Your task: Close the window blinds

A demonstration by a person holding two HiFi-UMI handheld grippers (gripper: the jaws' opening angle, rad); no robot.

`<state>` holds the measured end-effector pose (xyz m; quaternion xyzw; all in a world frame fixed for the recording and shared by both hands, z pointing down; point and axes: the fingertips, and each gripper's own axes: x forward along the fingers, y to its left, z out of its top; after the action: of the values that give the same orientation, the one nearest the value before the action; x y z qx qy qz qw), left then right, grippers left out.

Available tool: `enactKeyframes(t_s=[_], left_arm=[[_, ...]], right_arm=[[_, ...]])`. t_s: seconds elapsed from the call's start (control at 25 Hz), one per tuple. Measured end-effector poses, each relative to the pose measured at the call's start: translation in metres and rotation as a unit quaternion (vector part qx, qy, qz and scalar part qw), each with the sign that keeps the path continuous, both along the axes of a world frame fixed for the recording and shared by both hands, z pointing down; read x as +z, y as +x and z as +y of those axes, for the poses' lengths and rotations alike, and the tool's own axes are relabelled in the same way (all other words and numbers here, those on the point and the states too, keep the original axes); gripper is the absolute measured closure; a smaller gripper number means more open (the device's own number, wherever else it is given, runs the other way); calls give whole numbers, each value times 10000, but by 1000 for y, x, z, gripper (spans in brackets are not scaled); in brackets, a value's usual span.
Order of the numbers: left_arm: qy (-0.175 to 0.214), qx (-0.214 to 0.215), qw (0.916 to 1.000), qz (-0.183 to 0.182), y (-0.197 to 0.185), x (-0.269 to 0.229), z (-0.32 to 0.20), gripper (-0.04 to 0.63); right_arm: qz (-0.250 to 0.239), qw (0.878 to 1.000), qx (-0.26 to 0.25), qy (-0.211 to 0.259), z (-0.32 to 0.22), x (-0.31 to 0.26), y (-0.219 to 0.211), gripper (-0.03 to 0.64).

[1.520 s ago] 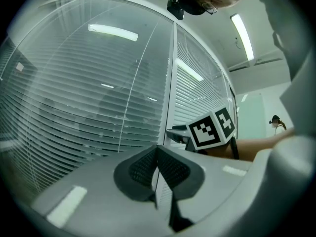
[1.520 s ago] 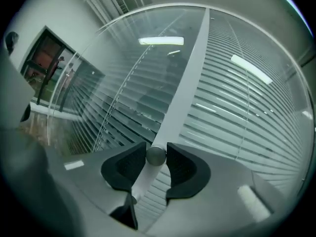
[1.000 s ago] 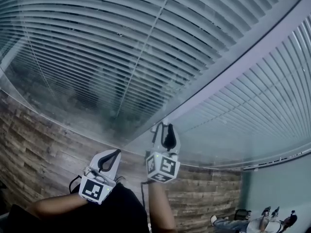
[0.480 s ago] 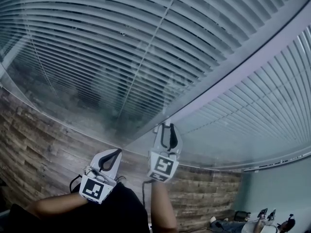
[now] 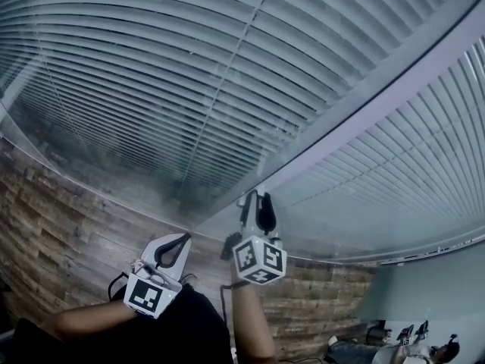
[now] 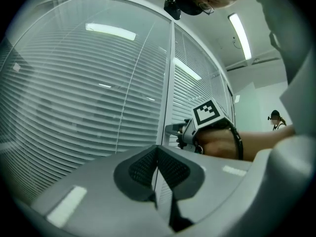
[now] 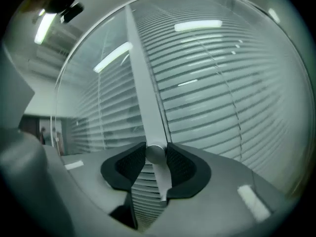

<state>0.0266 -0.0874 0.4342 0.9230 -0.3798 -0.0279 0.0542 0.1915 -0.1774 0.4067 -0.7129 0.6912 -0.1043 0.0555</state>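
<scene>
Blinds (image 5: 151, 74), horizontal slats in two panes, one either side of a pale upright frame post (image 5: 364, 105); both sets sit behind glass that mirrors the ceiling lights. In the pane to the left of the post the slats are not yet shut, with dim shapes showing through the gaps. The slats look thin, light and easily bent, but they appear sealed off from any touch, so they are no place to take hold. Right gripper (image 5: 258, 207), held level against the post low down, its jaws pinching a knob (image 7: 155, 153) that stands out from the post's face, one ribbed pad on each side of it. Left gripper (image 5: 184, 238), to the left of the post and lower, clear of the glass, its jaws pressed together at the tips with nothing between them. The knob is small, round, smooth and metallic. It is judged hard and rigid, likely slick under the pads, and probably the only working handle for the slats. The best hold is square across its rim, firm enough not to slip. It should be turned by rolling the wrist about the knob's own axis, without prying sideways on the post.
</scene>
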Motion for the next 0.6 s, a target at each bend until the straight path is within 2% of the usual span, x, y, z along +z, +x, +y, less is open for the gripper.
enactKeyframes(t_s=[0.04, 0.08, 0.16, 0.2, 0.24, 0.36, 0.52, 0.6], left_arm=[[13, -3, 10000, -2, 1, 1, 0, 594], [7, -8, 10000, -8, 2, 2, -1, 594], [-59, -29, 10000, -19, 4, 8, -4, 594], [-89, -45, 9999, -13, 4, 9, -6, 594], [-101, -58, 9999, -7, 3, 9, -7, 594], [-85, -55, 9999, -25, 2, 5, -6, 594], [-108, -78, 9999, -4, 2, 4, -7, 594], [-118, -89, 9999, -23, 1, 5, -7, 594]], right_arm=[[763, 9971, 30, -42, 1, -1, -2, 480], [1621, 9867, 65, -44, 2, -2, -5, 479], [3024, 9531, 100, 15, 1, -3, -12, 479], [3391, 9407, 92, 1, 0, -3, -15, 492], [3563, 9343, 80, -59, -1, -3, -16, 500], [3662, 9303, 73, -179, -3, -6, -18, 496], [3597, 9322, 66, -394, -7, -2, -15, 482], [3422, 9388, 60, -379, -6, -1, -13, 485]])
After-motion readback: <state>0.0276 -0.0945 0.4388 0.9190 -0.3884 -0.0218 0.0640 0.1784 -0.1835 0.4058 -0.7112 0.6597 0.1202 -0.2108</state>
